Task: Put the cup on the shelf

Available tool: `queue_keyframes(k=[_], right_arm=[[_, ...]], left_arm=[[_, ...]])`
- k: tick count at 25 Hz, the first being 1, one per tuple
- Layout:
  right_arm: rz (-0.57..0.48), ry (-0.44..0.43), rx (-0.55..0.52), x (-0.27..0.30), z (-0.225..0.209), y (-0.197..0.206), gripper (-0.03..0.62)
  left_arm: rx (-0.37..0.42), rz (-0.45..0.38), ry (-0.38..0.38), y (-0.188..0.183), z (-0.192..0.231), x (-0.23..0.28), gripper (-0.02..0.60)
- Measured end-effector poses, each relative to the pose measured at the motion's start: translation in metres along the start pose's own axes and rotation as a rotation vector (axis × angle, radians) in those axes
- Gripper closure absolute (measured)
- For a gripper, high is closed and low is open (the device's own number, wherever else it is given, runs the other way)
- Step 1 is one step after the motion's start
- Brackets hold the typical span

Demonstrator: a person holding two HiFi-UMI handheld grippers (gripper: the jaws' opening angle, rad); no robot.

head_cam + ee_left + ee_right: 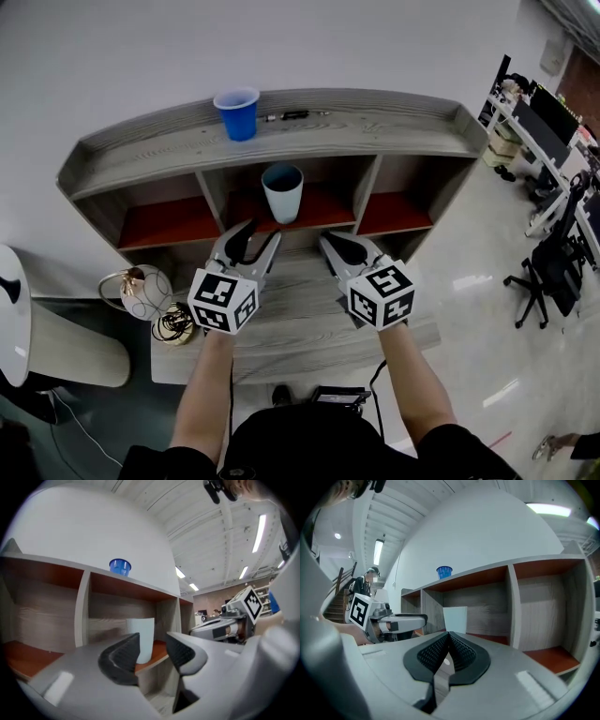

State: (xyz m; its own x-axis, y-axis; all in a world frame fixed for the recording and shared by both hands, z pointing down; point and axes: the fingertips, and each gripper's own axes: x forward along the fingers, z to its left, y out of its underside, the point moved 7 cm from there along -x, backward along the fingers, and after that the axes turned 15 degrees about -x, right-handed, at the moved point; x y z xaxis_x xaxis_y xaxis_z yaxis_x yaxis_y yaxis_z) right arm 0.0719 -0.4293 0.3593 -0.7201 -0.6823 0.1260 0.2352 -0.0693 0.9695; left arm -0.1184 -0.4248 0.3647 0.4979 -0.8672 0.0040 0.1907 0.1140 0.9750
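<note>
A white cup (282,192) stands upright on the red floor of the middle compartment of the wooden shelf (375,131). My left gripper (261,234) hovers just in front of and below it; its jaws stand apart with nothing between them, and the white cup (143,637) shows beyond the gap. My right gripper (330,240) is beside it to the right, with its pads pressed together on nothing (449,644). The right gripper view has the white cup (455,619) further back. A blue cup (237,113) stands on the shelf's top board.
A dark pen (293,115) lies on the top board right of the blue cup. The red side compartments (167,223) hold nothing. A wire globe ornament (141,292) sits at the lower board's left end. A white round table (14,314) stands left, an office chair (548,272) right.
</note>
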Motion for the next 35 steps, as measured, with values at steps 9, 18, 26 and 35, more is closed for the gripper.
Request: queue_keyframes(k=[9,18,26,35], right_arm=[[0.017,0.021,0.012,-0.024,0.015,0.019,0.582],[0.037,0.026,0.03,-0.034,0.026,0.034,0.582],[0.042,-0.005,0.031,-0.043,0.023,0.039,0.582],[0.05,-0.06,0.031,-0.062,0.017,0.055,0.582]], left_arm=[[-0.079,0.034,0.069,0.039,-0.01,-0.022,0.575],[-0.118,0.063,0.102,0.057,-0.014,-0.029,0.581],[-0.117,0.071,0.098,0.061,-0.027,-0.026,0.581],[-0.101,0.109,0.076,0.082,-0.057,-0.039,0.581]])
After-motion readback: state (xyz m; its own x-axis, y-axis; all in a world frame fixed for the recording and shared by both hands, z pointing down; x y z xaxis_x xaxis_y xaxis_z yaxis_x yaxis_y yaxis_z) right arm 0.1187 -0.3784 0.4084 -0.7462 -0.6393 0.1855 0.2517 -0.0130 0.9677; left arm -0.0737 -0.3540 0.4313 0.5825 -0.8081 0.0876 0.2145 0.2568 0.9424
